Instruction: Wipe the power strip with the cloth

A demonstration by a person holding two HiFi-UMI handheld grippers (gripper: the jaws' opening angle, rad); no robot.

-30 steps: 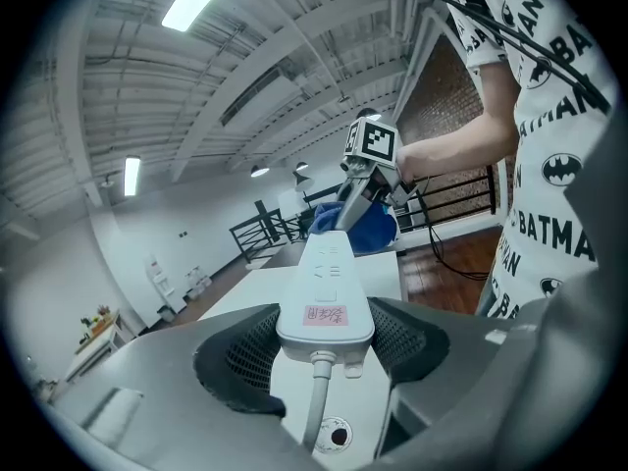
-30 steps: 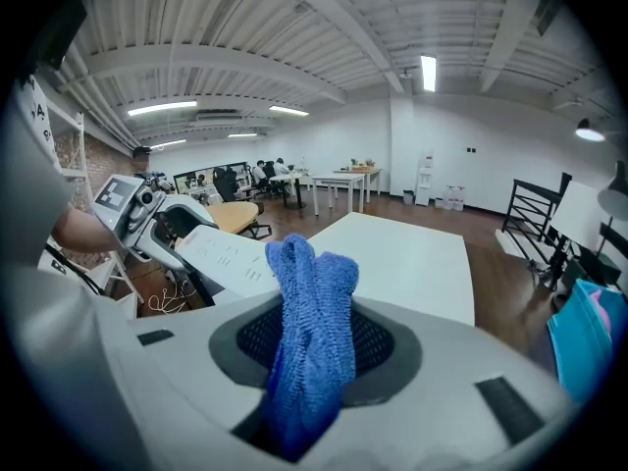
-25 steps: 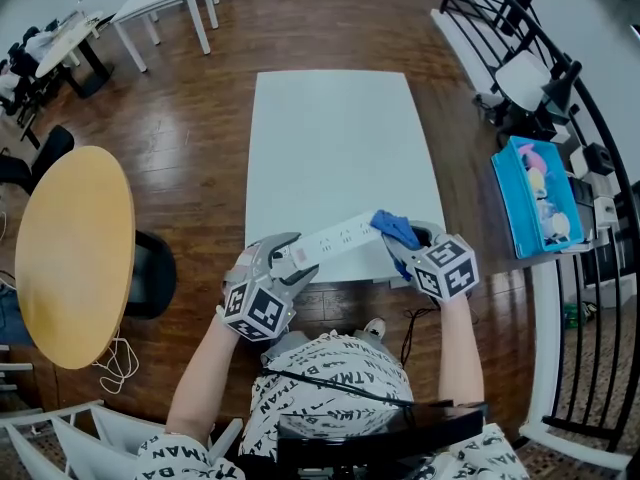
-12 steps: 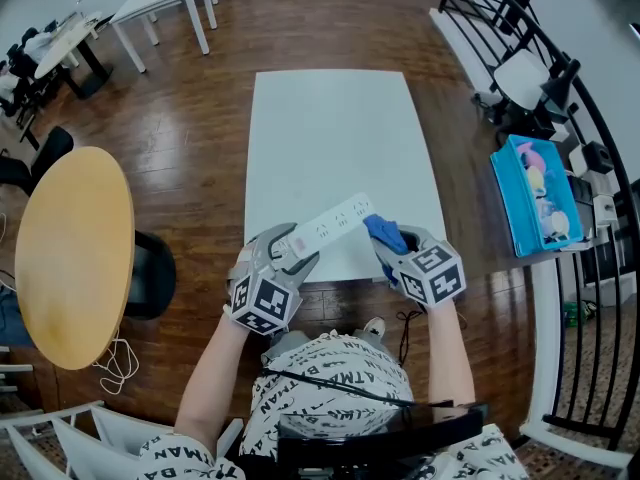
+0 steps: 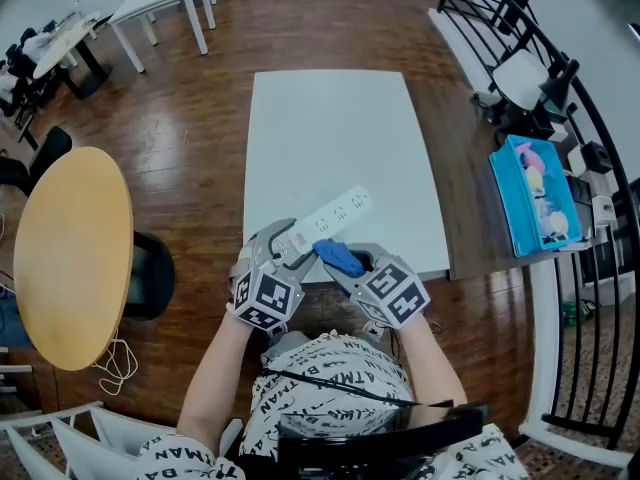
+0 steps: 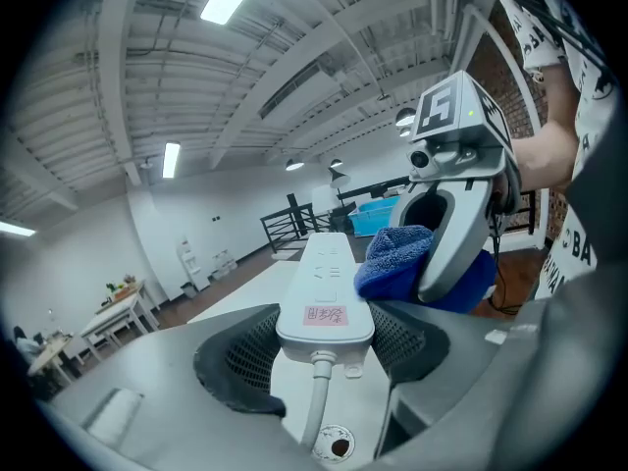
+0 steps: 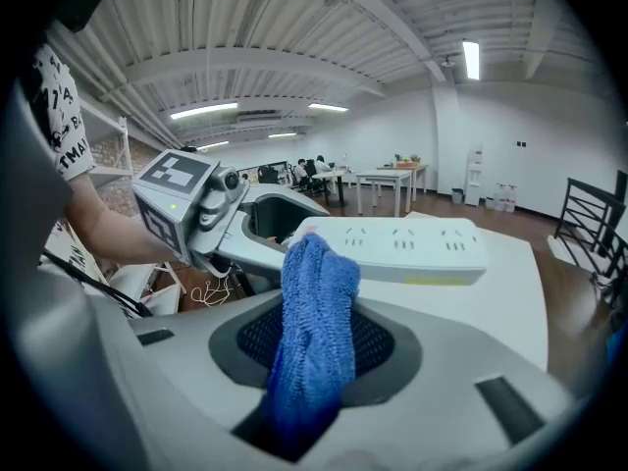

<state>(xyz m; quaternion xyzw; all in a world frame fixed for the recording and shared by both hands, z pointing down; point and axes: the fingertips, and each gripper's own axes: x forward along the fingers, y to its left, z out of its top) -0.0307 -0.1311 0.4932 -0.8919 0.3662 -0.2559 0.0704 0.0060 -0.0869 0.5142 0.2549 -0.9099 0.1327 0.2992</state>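
Right jaws' cloth (image 5: pixel 338 257) now beside left jaws' grip on power strip (image 5: pixel 336 211), above table (image 5: pixel 330 128).

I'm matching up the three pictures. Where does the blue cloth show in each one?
Head view: cloth low centre, beside the power strip.
Left gripper view: right of centre, beside the power strip.
Right gripper view: centre, between the jaws.
Shared landmark: the white power strip.

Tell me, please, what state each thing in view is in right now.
power strip: clamped at its cord end, reaching out over the table
cloth: bunched, touching the strip near that end
left gripper: shut on the power strip
right gripper: shut on the cloth
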